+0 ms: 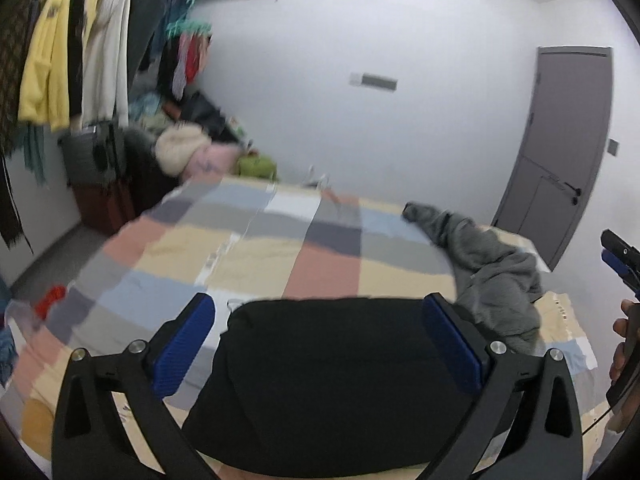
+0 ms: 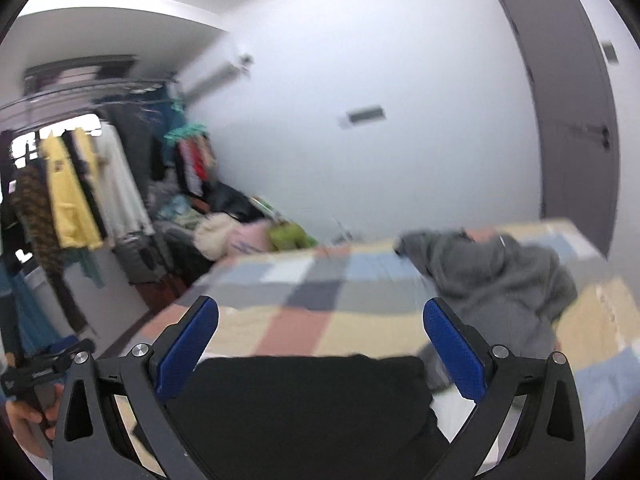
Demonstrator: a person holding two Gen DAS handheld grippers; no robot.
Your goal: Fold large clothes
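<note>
The left gripper (image 1: 320,344) is hovering above the near edge of the bed (image 1: 248,256), its blue-padded fingers (image 1: 184,344) spread wide and holding nothing. Below and between them a black garment (image 1: 332,384) is lying flat on the checked bedspread, folded into a broad block. The right gripper (image 2: 320,348) is hanging over the same black garment (image 2: 304,404), its jaws likewise wide apart and empty. A crumpled grey sweatshirt (image 1: 492,268) is sitting in a heap just beyond and to the right of the black piece, apparently touching its corner. Hanging clothes (image 1: 60,48) are lining the left wall
</note>
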